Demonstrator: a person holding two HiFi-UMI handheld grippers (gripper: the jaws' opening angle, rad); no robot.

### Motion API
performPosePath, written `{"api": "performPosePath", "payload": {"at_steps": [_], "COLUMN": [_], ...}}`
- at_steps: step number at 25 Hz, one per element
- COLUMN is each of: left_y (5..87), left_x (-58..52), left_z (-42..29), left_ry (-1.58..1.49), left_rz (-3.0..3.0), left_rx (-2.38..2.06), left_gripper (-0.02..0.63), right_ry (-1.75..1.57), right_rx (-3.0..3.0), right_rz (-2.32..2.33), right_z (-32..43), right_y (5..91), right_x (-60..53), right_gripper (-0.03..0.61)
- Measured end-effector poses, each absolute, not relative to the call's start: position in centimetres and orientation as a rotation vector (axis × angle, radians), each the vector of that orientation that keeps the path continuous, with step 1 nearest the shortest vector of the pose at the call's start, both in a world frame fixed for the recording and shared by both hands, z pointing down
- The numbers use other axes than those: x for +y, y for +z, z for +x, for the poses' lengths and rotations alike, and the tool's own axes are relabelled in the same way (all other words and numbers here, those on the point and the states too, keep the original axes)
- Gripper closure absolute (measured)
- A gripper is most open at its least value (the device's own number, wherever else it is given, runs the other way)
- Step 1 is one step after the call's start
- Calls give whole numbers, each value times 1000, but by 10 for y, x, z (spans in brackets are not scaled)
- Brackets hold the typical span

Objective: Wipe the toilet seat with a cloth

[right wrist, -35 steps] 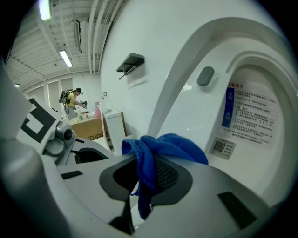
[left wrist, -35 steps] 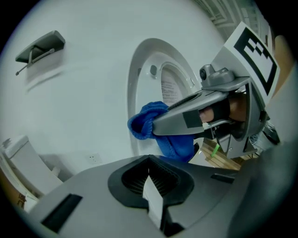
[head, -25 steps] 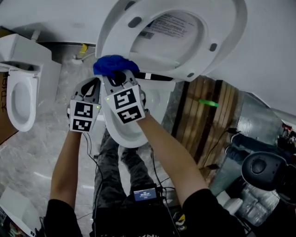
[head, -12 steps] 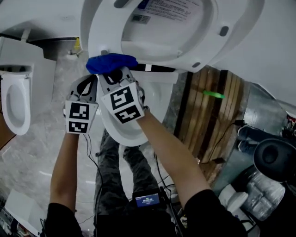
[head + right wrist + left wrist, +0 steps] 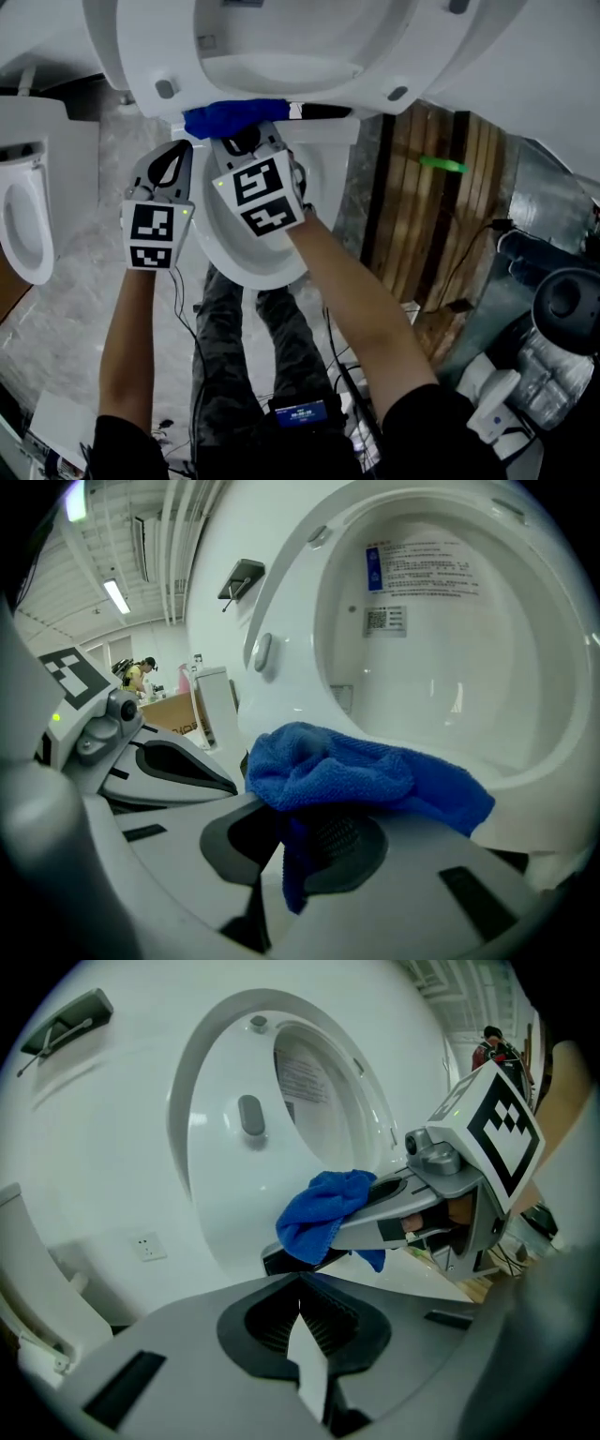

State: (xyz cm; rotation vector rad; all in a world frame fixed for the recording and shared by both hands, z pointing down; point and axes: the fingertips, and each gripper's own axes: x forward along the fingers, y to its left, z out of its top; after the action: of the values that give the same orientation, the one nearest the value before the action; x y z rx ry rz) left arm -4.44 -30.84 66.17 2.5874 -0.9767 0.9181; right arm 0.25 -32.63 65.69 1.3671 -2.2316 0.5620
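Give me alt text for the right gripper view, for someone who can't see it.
The right gripper clamps a crumpled blue cloth in front of the raised white toilet seat. The left gripper, shut and empty, sits at the left.

cloth [image 5: 230,119] before raised toilet seat [image 5: 141,66] | left hand-held gripper [image 5: 178,155] beside right hand-held gripper [image 5: 248,141]

Workshop-like hall, toilet [image 5: 230,251], second toilet [image 5: 23,220], marble floor [image 5: 80,309], strip-lit ceiling [image 5: 56,574]
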Motion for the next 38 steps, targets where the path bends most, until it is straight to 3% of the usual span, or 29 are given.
{"api": "performPosePath", "payload": {"at_steps": [21, 38], "left_y": [661, 609], "left_x": [-286, -265], "left_z": [61, 125], "left_ry": [936, 906], "left_rz": [2715, 2830], "left_rx": [-794, -689], "left_gripper": [601, 601], "right_ry": [626, 573], "right_rx": [-2063, -1994], "right_rz": [1614, 1755], "right_z": [141, 214], "right_y": [665, 602], "right_x": [-296, -278], "right_gripper": [517, 517]}}
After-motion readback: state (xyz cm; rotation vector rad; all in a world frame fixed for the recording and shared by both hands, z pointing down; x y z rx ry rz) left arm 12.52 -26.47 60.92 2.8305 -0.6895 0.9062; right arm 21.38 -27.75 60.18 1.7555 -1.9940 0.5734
